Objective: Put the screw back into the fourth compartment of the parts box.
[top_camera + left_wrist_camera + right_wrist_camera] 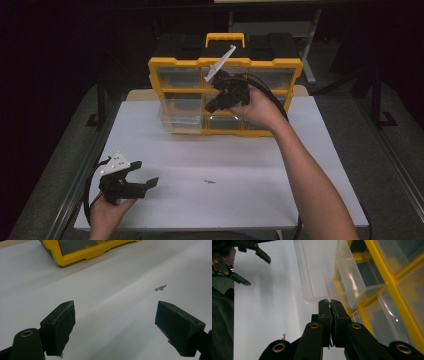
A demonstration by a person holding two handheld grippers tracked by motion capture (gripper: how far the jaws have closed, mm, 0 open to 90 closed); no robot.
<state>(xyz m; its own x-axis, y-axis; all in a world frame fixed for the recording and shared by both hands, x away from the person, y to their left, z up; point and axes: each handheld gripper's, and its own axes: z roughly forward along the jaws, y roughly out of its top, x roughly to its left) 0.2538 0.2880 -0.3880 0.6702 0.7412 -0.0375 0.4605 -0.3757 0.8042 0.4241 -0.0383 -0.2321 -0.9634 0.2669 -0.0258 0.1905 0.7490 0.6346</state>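
A yellow organizer point(170, 65) with clear drawers stands at the back of the white table point(260, 200). One clear drawer point(182, 120) on its lower left is pulled out; in the right gripper view this drawer point(312, 272) lies just ahead of the jaws. My right gripper point(210, 107) hangs in front of the organizer's middle drawers, raised off the table. Its jaws point(330, 301) are shut, pad against pad, and I see nothing at their tips. My left gripper point(144, 173) rests low at the table's front left, open and empty point(115, 317). Two small screws point(160, 287) lie on the table beyond it.
The screws point(209, 181) sit near the table's middle front, between the two hands. The right gripper's black cable point(272, 92) loops past the organizer's right side. Dark floor surrounds the table. The left gripper point(258, 272) appears far off in the right gripper view.
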